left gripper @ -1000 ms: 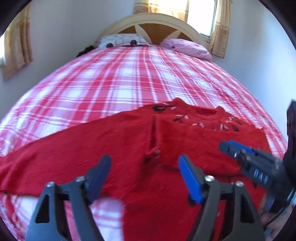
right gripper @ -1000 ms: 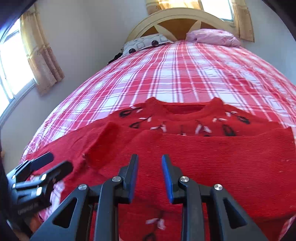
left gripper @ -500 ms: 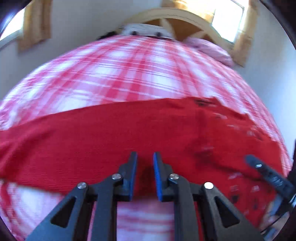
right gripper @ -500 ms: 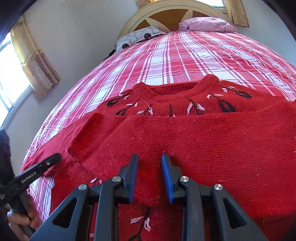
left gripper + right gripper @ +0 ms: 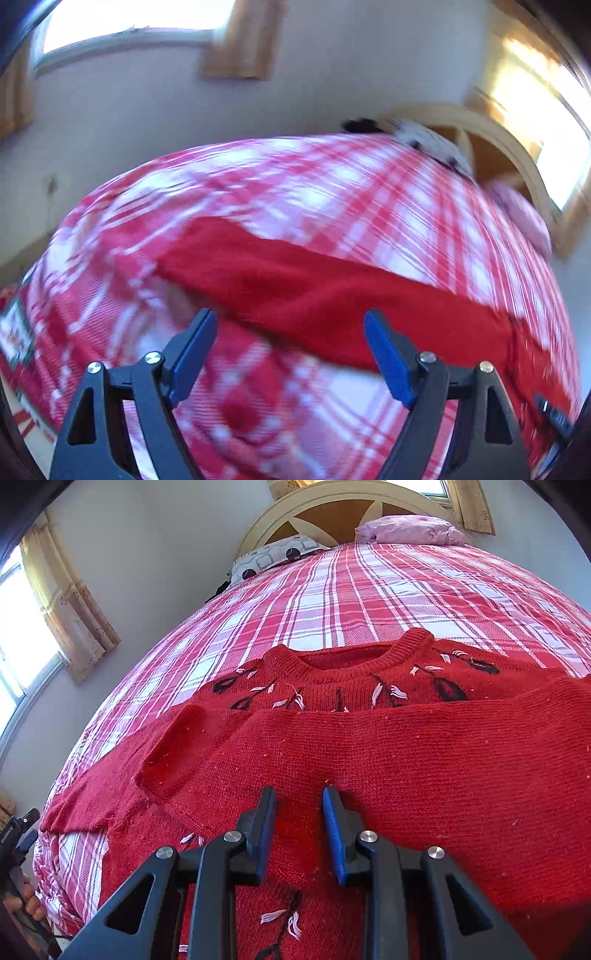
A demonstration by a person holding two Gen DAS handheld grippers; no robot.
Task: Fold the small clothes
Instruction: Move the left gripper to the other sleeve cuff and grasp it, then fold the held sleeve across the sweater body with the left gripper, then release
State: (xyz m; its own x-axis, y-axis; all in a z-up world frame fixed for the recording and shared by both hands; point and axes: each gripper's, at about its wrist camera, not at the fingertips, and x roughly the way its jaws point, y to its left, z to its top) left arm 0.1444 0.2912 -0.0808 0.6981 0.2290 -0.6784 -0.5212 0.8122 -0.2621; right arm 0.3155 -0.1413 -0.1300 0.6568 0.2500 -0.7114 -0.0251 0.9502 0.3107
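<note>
A red knit sweater (image 5: pixel 406 746) with black and white embroidery lies flat on the plaid bed, collar toward the headboard. One sleeve is folded across its chest. The other sleeve (image 5: pixel 303 291) stretches out sideways over the bedspread in the blurred left wrist view. My left gripper (image 5: pixel 291 350) is open and empty, just above the near edge of that sleeve. My right gripper (image 5: pixel 299 823) hovers over the folded sleeve at mid-chest, jaws close together with a narrow gap and nothing between them. The left gripper's tip (image 5: pixel 18 834) shows at the right wrist view's far left.
The bed has a red and white plaid cover (image 5: pixel 369 598). A patterned pillow (image 5: pixel 273 557) and a pink pillow (image 5: pixel 410 530) lie by the arched headboard (image 5: pixel 332 502). Curtained windows (image 5: pixel 70 602) are on the wall at the left. The bed's left edge drops to the floor (image 5: pixel 22 424).
My left gripper swung left toward the outstretched sleeve's end, shutting and then opening wide again. My right gripper stayed nearly shut and edged closer over the sweater's chest.
</note>
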